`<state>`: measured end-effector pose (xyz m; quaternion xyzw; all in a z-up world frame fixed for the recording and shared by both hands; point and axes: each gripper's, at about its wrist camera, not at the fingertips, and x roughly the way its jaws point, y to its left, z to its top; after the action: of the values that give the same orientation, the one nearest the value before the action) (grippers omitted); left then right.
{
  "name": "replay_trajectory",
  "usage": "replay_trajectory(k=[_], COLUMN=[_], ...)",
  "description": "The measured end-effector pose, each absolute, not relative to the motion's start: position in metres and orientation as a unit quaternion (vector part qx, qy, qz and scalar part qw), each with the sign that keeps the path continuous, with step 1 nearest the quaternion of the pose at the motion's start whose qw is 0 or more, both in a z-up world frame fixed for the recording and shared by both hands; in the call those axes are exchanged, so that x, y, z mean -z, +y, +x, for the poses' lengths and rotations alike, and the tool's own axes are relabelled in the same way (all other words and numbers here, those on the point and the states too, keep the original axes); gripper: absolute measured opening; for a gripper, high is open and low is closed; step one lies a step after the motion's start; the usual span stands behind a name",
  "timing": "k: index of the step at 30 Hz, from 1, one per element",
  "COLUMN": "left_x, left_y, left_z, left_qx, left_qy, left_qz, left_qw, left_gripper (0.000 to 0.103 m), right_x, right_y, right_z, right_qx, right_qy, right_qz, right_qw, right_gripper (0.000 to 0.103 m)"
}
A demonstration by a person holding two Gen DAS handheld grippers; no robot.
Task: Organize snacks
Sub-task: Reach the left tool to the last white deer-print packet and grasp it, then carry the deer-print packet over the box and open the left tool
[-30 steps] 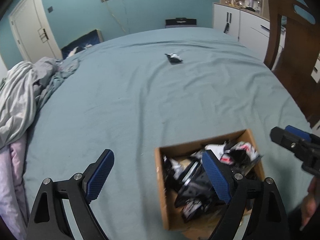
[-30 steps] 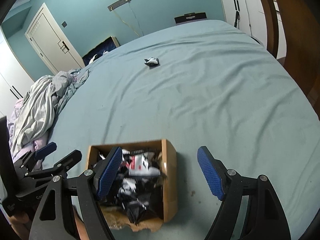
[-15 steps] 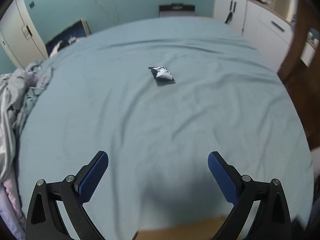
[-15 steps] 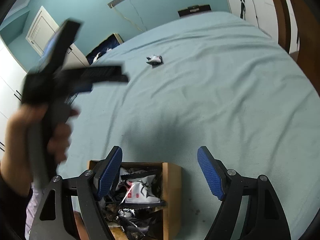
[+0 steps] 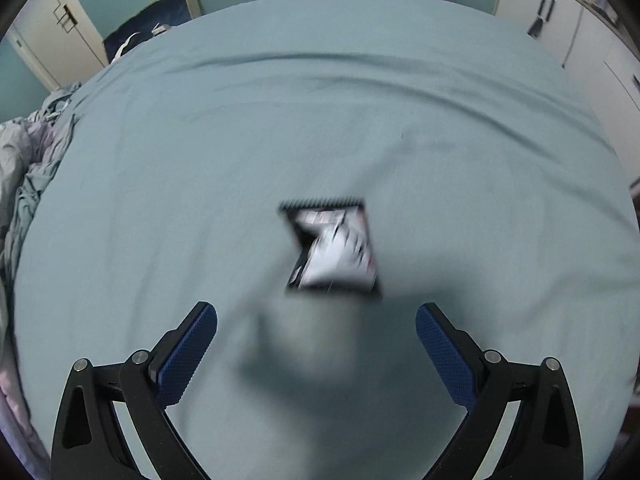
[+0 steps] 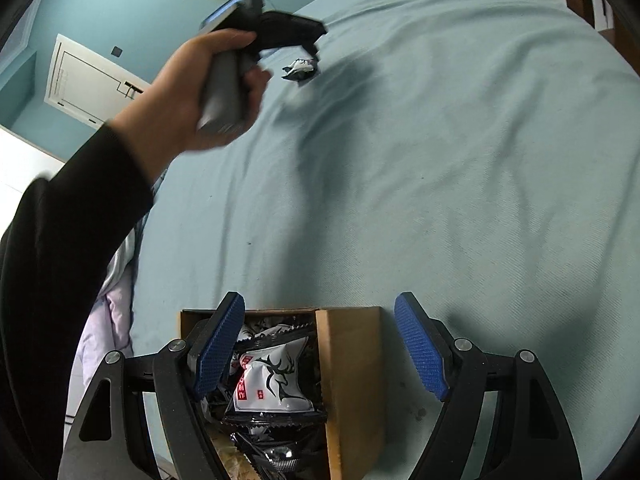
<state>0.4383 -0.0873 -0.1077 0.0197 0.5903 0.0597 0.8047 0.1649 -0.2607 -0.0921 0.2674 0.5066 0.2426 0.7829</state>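
Blue-padded fingers of the right gripper (image 6: 320, 346) fill the bottom of its own view, jaws standing apart with nothing pinched between them. Its left finger (image 6: 218, 346) hangs over the open cardboard box (image 6: 352, 360) at six o'clock, while the right finger sits clear of the box above the bare sheet. Inside the box lie black-and-white snack packets (image 6: 276, 380), the topmost printed with a dark antler design and red marks; others beneath it are jumbled and hard to tell apart.

Beyond the box, the teal bedsheet (image 6: 440, 180) spreads wrinkled toward twelve o'clock. From nine o'clock a black sleeve (image 6: 68, 232) reaches up and inward to the left hand (image 6: 200, 92), which grips the grey handle of the left gripper (image 6: 316, 50) at about eleven o'clock. That gripper points steeply down at a lone snack packet (image 6: 299, 70) lying on the sheet, well apart from the box.

In the left wrist view, the left gripper (image 5: 316, 318) has just been opening its jaws and now holds them wide, with only sheet between the pads. The lone packet (image 5: 334, 248), blurred, lies at centre just past the fingertips, untouched. A dark shadow smears the sheet between the fingers. Crumpled grey bedding (image 5: 24, 160) is heaped at nine o'clock, and white cabinets (image 5: 580, 36) stand at two o'clock.
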Motion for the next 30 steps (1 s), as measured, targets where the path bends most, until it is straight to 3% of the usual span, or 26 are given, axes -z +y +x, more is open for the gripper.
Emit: replay_trajectory(k=[3, 4, 6, 8, 15, 22, 30], left_x=[0.114, 0.116, 0.12, 0.126, 0.088, 0.021, -0.006], left_y=[-0.088, -0.086, -0.08, -0.073, -0.053, -0.024, 0.023], left_z=[0.455, 0.459, 0.462, 0.461, 0.404, 0.281, 0.133], left_qx=[-0.075, -0.079, -0.078, -0.067, -0.055, -0.021, 0.002], left_qy=[0.589, 0.592, 0.602, 0.624, 0.607, 0.579, 0.563], left_qz=[0.001, -0.013, -0.04, -0.068, -0.065, -0.061, -0.053], left_qw=[0.805, 0.802, 0.794, 0.776, 0.79, 0.813, 0.825], left_gripper=[0.1, 0.095, 0.077, 0.045, 0.042, 0.042, 0.042], right_x=[0.098, 0.1, 0.102, 0.101, 0.09, 0.076, 0.055], right_y=[-0.263, -0.264, -0.266, -0.266, -0.266, -0.263, -0.258], right_z=[0.173, 0.173, 0.173, 0.174, 0.164, 0.147, 0.112], right_qx=[-0.245, -0.245, -0.243, -0.243, -0.234, -0.222, -0.214], right_qy=[0.508, 0.51, 0.511, 0.508, 0.487, 0.471, 0.452], right_qz=[0.271, 0.27, 0.272, 0.275, 0.257, 0.232, 0.215], right_qw=[0.78, 0.779, 0.778, 0.779, 0.801, 0.822, 0.839], right_gripper=[0.077, 0.077, 0.077, 0.077, 0.077, 0.077, 0.077])
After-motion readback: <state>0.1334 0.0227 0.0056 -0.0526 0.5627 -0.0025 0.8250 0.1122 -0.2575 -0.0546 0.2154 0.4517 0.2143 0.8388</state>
